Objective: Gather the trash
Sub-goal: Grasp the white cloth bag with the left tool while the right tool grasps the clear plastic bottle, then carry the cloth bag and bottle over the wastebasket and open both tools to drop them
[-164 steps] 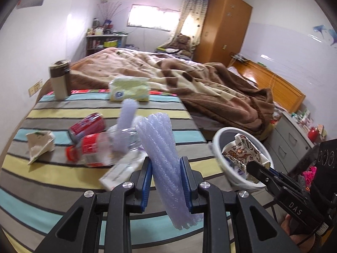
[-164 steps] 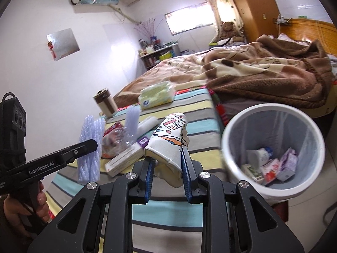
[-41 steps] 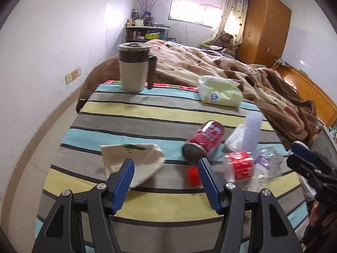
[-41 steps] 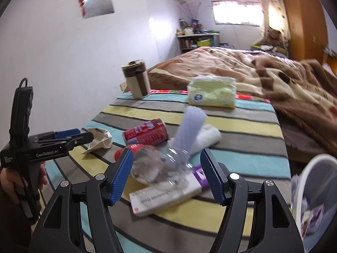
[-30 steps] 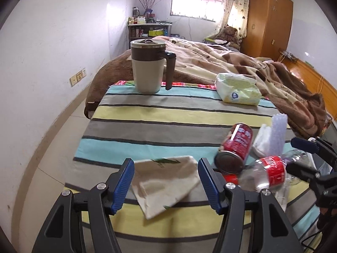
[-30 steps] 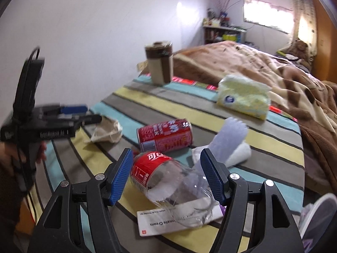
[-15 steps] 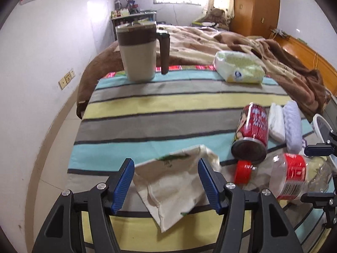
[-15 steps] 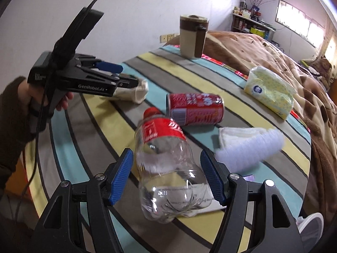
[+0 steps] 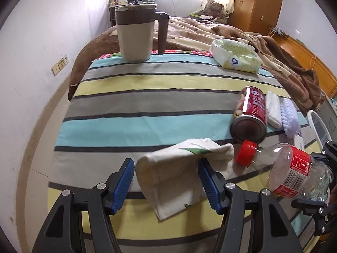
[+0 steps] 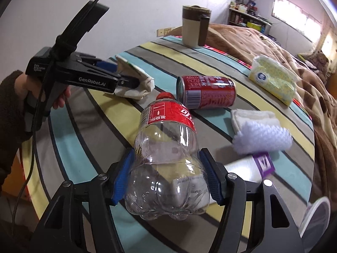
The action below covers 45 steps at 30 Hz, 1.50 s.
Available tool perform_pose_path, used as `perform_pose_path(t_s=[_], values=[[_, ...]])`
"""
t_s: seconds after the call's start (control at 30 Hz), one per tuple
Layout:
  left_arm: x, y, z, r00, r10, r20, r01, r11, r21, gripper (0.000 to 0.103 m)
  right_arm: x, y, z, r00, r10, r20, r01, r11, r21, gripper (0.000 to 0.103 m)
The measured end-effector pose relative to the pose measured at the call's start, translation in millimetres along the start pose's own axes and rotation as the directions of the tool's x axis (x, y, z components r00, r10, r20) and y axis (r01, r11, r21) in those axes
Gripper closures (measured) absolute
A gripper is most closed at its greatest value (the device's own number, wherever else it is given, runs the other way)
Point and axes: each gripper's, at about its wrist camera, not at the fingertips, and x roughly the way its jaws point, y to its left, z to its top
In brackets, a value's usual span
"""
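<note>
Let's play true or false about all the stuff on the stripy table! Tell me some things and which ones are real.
1. The red can is standing upright. False: it lies on its side.
2. The plastic bottle sits between the right gripper fingers, whose jaws are closing. True.
3. The bottle has a blue cap. False: the cap is red.
4. The left gripper has the crumpled paper bag between its fingers. True.
5. The mug lies tipped over. False: it stands upright.
</note>
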Motion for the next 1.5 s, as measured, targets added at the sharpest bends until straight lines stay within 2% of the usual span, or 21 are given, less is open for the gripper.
perform_pose_path(t_s=[0.33, 0.5, 0.6, 0.8, 0.87, 1.1, 1.5], values=[[-8.7, -37.2, -28.7, 0.997, -0.072, -0.011, 0.072, 0.997, 0.015, 0.040, -17.6, -15.7, -30.7, 0.997, -0.068, 0.033, 0.063, 0.988, 0.138, 0.039], [-16.4, -55.1, -41.3, 0.995, -0.098, 0.002, 0.098, 0.994, 0.039, 0.040, -24.2, -24.6, -45.6, 0.997, -0.065, 0.045, 0.054, 0.976, 0.209, 0.039], [-16.7, -63.8, -43.2, 0.999, -0.041, 0.013, 0.040, 0.997, 0.065, 0.040, -28.8, -29.5, -55.7, 0.997, -0.060, 0.058, 0.043, 0.966, 0.255, 0.039], [-4.7, -62.9, -35.0, 0.997, 0.078, 0.018, -0.078, 0.996, 0.035, 0.041, -34.7, -31.7, -67.4, 0.996, -0.059, 0.071, 0.036, 0.954, 0.299, 0.039], [-3.6, -61.0, -33.3, 0.998, 0.060, 0.021, -0.060, 0.998, 0.005, 0.052, -34.9, -33.8, -68.8, 0.995, -0.059, 0.076, 0.032, 0.951, 0.307, 0.039], [-5.2, -57.9, -30.1, 0.999, 0.028, 0.045, -0.025, 0.998, -0.066, 0.066, -36.2, -35.3, -73.7, 0.994, -0.054, 0.096, 0.021, 0.946, 0.324, 0.039], [-35.5, -87.3, -37.0, 0.992, 0.007, 0.123, 0.001, 0.998, -0.059, 0.067, -50.9, -43.0, -85.8, 0.984, -0.040, 0.174, -0.026, 0.932, 0.362, 0.039]])
